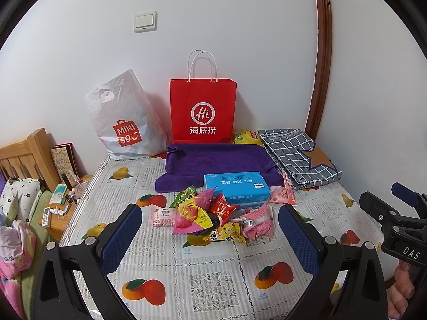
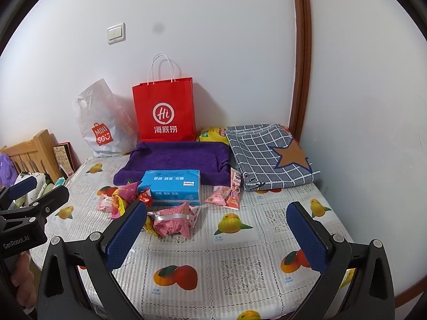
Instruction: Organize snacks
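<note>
We judge the sorting has hardly begun, if at all: the snacks (image 1: 210, 218) lie in a loose heap on the table (image 1: 213, 280), just in front of the blue tissue pack (image 1: 237, 190), with wrappers overlapping one another. A pink packet (image 2: 173, 222) sits at the near right edge of that heap, and a few pink sachets (image 2: 226, 196) lie apart, just to the right of the tissue pack. A yellow bag (image 2: 213, 134) rests well behind the pack, against the wall beside the red bag (image 1: 204, 112). The purple tray (image 1: 218, 160), directly behind the tissue pack, looks empty from here, so we take it that nothing has been put away, though we cannot see into the red bag or the white bag (image 1: 122, 122) to its left. Our left gripper (image 1: 210, 229) hovers over the heap with its jaws spread wide and nothing between them; our right gripper (image 2: 216, 229) is likewise wide open and empty, nearer than the tissue pack and to its right. Practically the whole job is left: gathering every packet and giving each a place.
</note>
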Tool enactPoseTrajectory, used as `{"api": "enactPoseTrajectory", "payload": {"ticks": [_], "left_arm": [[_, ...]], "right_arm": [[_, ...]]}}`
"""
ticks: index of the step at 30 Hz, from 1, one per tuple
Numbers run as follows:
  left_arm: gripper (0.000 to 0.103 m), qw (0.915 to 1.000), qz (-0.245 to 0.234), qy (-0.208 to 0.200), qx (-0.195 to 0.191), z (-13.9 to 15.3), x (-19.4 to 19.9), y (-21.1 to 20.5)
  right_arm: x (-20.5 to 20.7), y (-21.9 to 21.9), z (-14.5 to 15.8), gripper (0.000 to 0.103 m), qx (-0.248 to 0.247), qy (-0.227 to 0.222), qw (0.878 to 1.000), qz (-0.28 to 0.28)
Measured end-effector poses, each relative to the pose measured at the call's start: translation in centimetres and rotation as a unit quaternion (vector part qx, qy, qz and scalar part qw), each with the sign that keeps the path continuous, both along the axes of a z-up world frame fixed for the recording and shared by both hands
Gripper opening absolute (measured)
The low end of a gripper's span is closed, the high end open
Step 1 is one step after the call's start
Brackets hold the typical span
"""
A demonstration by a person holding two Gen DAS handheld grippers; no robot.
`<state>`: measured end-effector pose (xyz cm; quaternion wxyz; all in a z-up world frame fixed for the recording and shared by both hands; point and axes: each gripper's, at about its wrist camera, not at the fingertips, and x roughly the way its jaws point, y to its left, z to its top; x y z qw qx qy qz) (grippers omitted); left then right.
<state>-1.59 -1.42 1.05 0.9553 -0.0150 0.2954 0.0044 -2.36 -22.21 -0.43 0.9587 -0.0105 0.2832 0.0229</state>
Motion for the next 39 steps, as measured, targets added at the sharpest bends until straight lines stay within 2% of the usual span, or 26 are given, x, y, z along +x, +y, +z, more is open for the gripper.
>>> {"api": "enactPoseTrajectory", "payload": {"ticks": [23,32,39], "left_arm": [[0.103,1.0000,0.005,-0.002,-0.001,0.1,0.3,0.8],[0.102,1.0000,0.006,0.003,-0.005,-0.6,1.4,1.4],[0.102,0.9999,0.007,0.013,-0.008,-1.0,3.3,2.1]], "right_arm": [[0.3,0.9,0.0,0.103,0.002,0.000,1.000,0.016],[2.4,1.4,-0.6,0.103,-0.007,0.014,1.000,0.017],[4.6,1.0,-1.1,0.103,0.013,0.030,0.999,0.017]]}}
